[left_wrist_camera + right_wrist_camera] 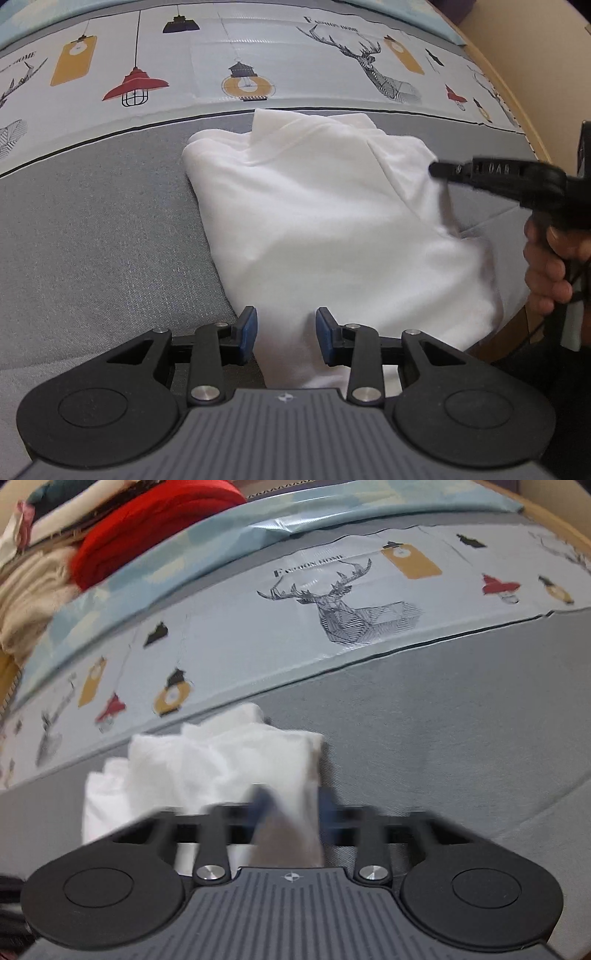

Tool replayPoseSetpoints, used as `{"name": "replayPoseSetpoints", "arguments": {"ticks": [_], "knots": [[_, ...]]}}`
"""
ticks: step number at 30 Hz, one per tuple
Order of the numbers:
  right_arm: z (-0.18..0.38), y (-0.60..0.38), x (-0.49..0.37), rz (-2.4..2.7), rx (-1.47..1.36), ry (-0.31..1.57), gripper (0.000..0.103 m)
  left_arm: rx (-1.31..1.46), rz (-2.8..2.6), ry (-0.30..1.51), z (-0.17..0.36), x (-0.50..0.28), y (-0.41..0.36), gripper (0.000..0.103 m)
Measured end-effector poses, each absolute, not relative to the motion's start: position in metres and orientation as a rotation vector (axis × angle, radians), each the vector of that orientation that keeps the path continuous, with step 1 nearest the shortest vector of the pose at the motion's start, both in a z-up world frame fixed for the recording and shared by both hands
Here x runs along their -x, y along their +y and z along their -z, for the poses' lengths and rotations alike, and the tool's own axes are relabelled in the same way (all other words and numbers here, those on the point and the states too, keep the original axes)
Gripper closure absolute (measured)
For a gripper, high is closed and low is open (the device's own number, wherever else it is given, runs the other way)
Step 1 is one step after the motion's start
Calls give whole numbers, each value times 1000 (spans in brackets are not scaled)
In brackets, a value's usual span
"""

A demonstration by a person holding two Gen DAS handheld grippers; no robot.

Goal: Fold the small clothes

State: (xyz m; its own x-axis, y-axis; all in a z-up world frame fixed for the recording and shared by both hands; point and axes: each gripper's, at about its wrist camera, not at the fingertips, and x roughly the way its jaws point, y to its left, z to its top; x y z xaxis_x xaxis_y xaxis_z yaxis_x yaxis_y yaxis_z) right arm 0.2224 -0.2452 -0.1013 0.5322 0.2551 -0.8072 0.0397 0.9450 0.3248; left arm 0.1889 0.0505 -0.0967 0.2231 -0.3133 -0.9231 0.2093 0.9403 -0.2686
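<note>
A white garment [317,229] lies partly folded on the grey bed cover [92,229]. My left gripper [286,330] is open, its blue pads on either side of the garment's near edge, with cloth between them. My right gripper [291,812] is blurred by motion; its blue pads stand apart with white cloth [229,768] between them. It also shows in the left wrist view [436,170] as a black finger at the garment's right side, held by a hand.
A printed band with lamps and a deer [373,66] runs across the bed behind the garment. A pile of red and cream clothes [122,535] sits at the far left. A wooden bed frame [517,74] borders the right.
</note>
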Motion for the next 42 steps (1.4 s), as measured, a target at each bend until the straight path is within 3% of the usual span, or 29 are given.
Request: {"name": "replayPoseSetpoints", "arguments": {"ticks": [4, 10, 13, 18, 20, 24, 25, 26, 27, 31, 33, 38, 42], "knots": [[86, -246, -219, -67, -318, 861, 101, 102, 357, 1292, 97, -188, 51, 64], [90, -240, -215, 56, -183, 882, 98, 95, 373, 1277, 93, -184, 45, 63], [76, -243, -200, 1, -182, 828, 85, 100, 374, 1260, 91, -185, 41, 63], [62, -240, -170, -308, -173, 817, 81, 73, 317, 1243, 91, -190, 34, 63], [68, -235, -161, -385, -107, 868, 80, 71, 285, 1234, 92, -192, 33, 56], [103, -229, -159, -323, 120, 1053, 74, 83, 172, 1233, 98, -198, 35, 31], [113, -230, -161, -278, 166, 1102, 68, 91, 144, 1239, 100, -200, 37, 26], [118, -231, -163, -247, 172, 1122, 54, 101, 125, 1241, 101, -202, 39, 24], [117, -234, -165, -220, 160, 1115, 48, 121, 107, 1242, 103, -205, 43, 23], [94, -249, -170, -169, -18, 996, 49, 234, 87, 1272, 115, -212, 55, 23], [87, -260, -173, -158, -141, 948, 42, 301, 88, 1296, 125, -216, 62, 23], [121, -260, -197, -131, -273, 1156, 38, 404, 118, 1328, 143, -220, 65, 23], [130, -250, -201, -151, -268, 1190, 30, 388, 155, 1329, 151, -224, 57, 24]]}}
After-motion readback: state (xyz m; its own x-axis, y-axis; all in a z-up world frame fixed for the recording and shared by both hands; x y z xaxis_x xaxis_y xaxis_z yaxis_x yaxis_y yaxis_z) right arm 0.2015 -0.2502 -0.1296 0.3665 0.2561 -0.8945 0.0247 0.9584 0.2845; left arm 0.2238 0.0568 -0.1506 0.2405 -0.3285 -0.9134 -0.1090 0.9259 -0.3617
